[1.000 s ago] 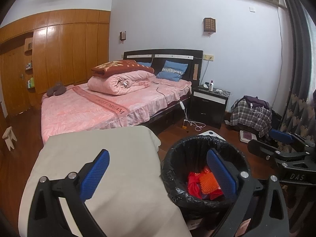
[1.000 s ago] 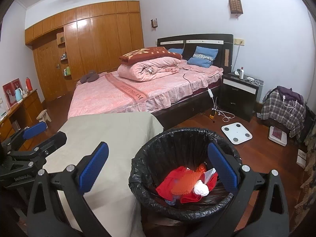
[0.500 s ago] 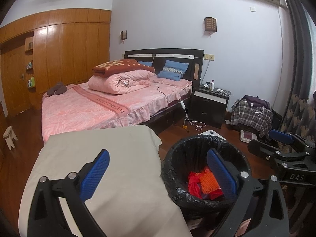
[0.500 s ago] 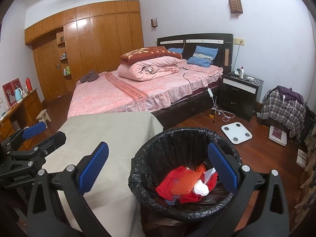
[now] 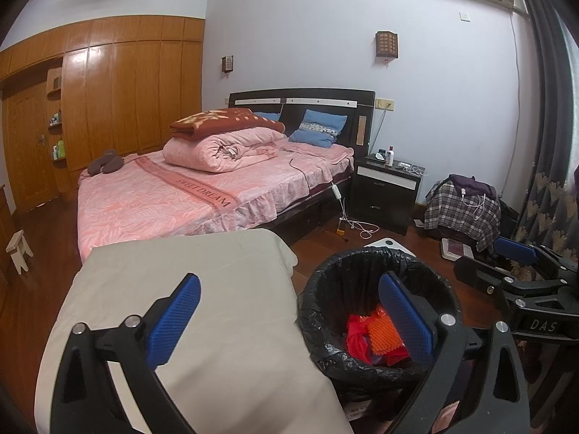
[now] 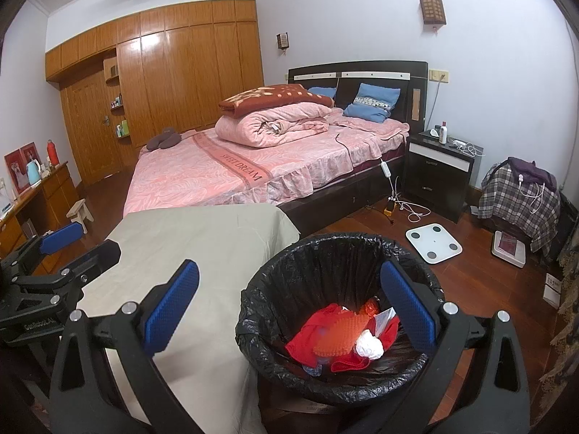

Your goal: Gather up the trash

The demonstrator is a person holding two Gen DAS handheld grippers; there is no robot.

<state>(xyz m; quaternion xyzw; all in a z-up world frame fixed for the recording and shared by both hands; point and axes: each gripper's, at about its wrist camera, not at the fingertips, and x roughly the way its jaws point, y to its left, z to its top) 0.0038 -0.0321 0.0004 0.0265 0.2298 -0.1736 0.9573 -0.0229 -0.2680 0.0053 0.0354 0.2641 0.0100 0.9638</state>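
Observation:
A round bin lined with a black bag (image 6: pixel 325 264) (image 5: pixel 347 282) stands on the wood floor beside a table covered in beige cloth (image 6: pixel 202 249) (image 5: pixel 202 289). Inside lie red wrappers (image 6: pixel 311 336) (image 5: pixel 356 334), an orange knobbly piece (image 6: pixel 340 332) (image 5: pixel 383 334) and a crumpled white wad (image 6: pixel 369 341). My left gripper (image 5: pixel 289 322) is open with nothing between its blue pads, over the table's edge and the bin. My right gripper (image 6: pixel 289 311) is open and empty too, above the bin's near rim. Each gripper shows at the side of the other's view.
A bed with pink covers (image 6: pixel 253 170) fills the middle of the room. A black nightstand (image 6: pixel 438 173), a white scale (image 6: pixel 434 242), cables on the floor (image 6: pixel 409 209) and a chair draped in plaid cloth (image 6: pixel 521 202) stand to the right. Wooden wardrobes (image 6: pixel 181 83) line the far wall.

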